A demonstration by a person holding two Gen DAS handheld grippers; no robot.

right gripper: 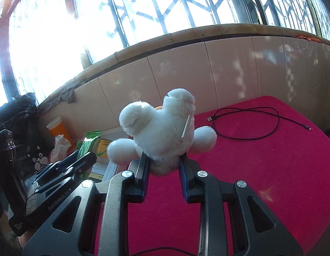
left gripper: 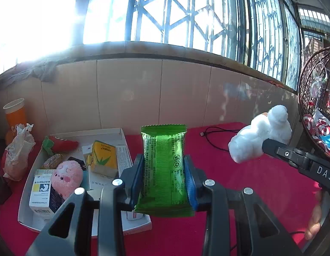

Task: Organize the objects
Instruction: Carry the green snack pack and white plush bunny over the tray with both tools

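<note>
Several boxes, pink plush (left gripper: 66, 178), white tray (left gripper: 24, 202)

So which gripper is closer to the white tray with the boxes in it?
Left. The left gripper, clamping the green packet, hangs beside the white tray. The right gripper, holding the white plush toy, is farther over the red cloth.

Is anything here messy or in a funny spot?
Yes. A thin black cable lies loose in a loop on the red tablecloth, away from the white cardboard tray where the boxes and toys sit. A crumpled paper bag also sits outside the tray, by its left edge.
</note>
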